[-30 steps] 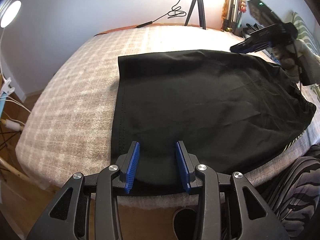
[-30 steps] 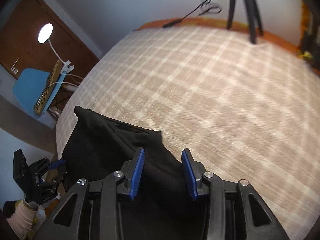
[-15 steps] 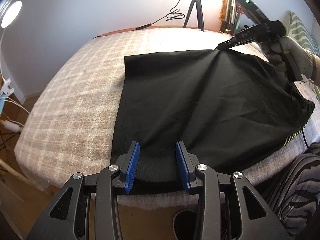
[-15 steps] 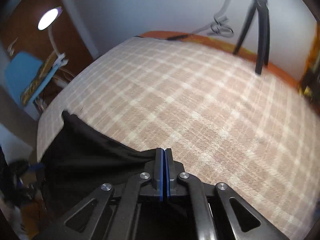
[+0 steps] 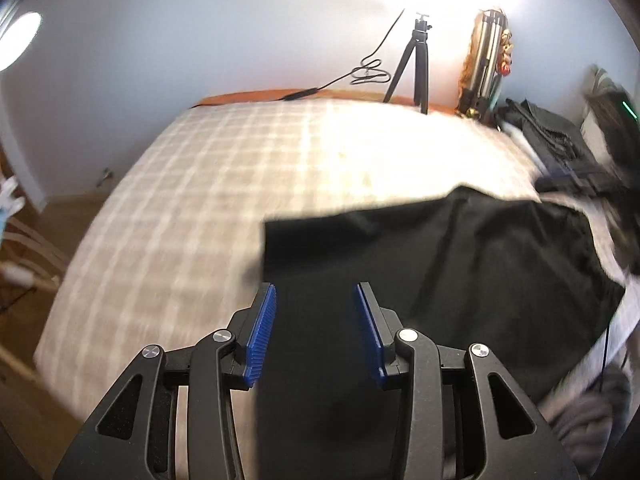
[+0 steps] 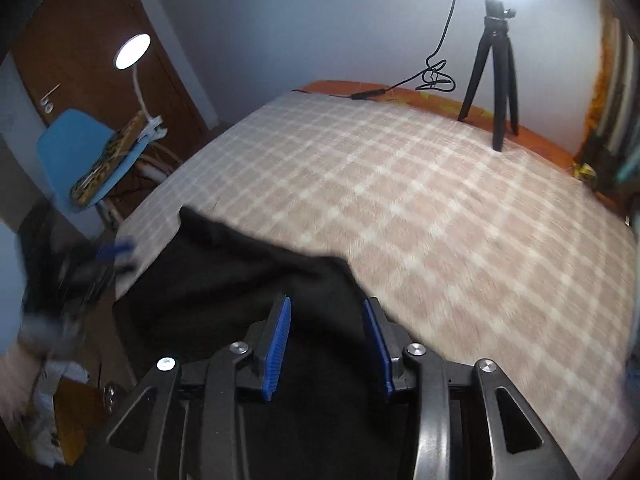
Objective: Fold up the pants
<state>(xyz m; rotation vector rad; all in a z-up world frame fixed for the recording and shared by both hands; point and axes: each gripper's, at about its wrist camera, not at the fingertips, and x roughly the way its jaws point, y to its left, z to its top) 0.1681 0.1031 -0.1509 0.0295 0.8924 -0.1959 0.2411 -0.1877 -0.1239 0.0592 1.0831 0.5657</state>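
Black fabric pants (image 5: 440,264) on beige plaid blanket-covered bed (image 6: 420,200); black tripod (image 6: 492,64) by wall; left gripper (image 5: 315,332) and right gripper (image 6: 326,340) fingers spread, opening, above pants.

Bedroom in a home: wide bed w/ beige plaid blanket (image 6: 420,220), orange sheet (image 6: 440,106) showing at far edge. Wooden door (image 6: 88,60), blue chair (image 6: 76,152) w/ clip-on lamp (image 6: 133,51) beside it. Small black tripod (image 6: 494,72) and cable (image 6: 436,72) at the wall, so also rigged for filming.

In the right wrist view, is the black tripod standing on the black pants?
No. The black tripod stands at the bed's far edge, well apart from the black pants near the camera.
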